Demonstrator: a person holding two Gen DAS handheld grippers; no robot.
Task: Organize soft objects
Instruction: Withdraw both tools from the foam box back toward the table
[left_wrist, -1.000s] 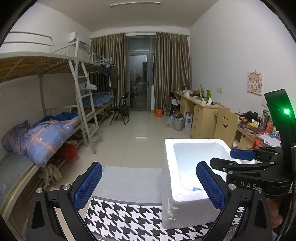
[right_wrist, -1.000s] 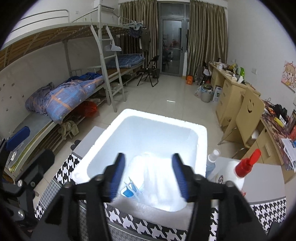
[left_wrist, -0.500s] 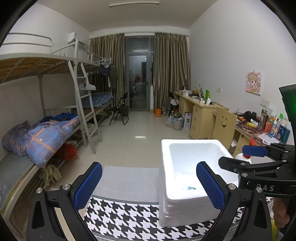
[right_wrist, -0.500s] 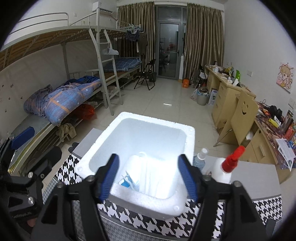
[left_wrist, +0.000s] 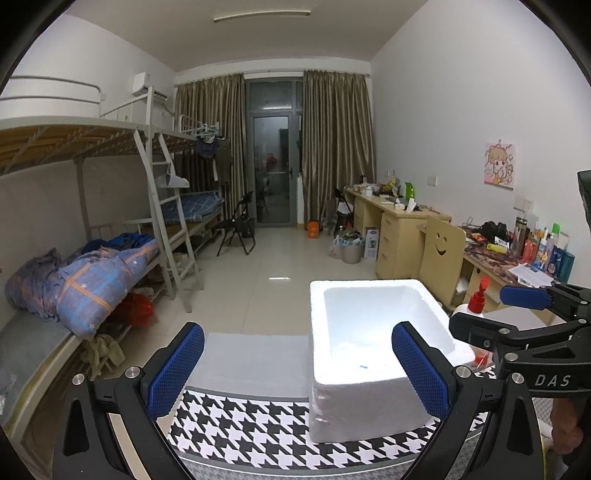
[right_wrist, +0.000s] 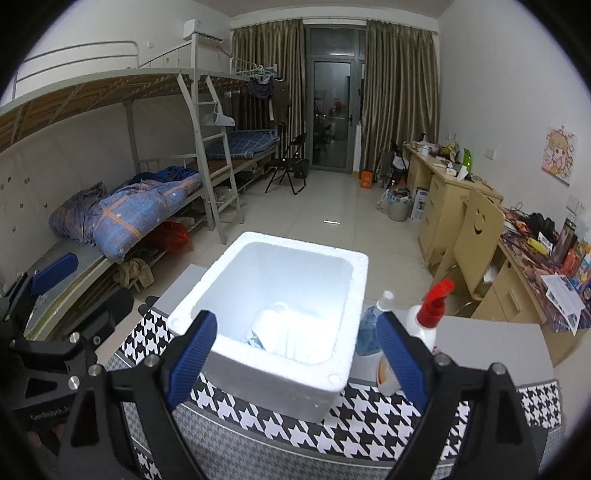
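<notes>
- Dormitory room all round me: bunk beds (right_wrist: 155, 155) along one wall, curtains at the far end, and a houndstooth-covered worktop (right_wrist: 388, 421) under my claws.
- My right claw (right_wrist: 295, 354) hangs just above the near rim of the white foam box (right_wrist: 229, 288); its jaws are opening, with nothing pressed between the blue pads (right_wrist: 400, 354).
- Inside the box, towards its near wall, lies a pale folded soft object (right_wrist: 284, 336), with something blue tucked against its side.
- My left claw (left_wrist: 295, 373) stands wide open and empty, to the left of the box, pads clear of it.
- Just beside the box on its right stand a clear bottle of blue liquid (right_wrist: 371, 332) and a white spray bottle (right_wrist: 421, 328) with a red trigger head.
- Beyond them, desks (right_wrist: 443, 192) and a chair with a smiling face (right_wrist: 476, 236).
</notes>
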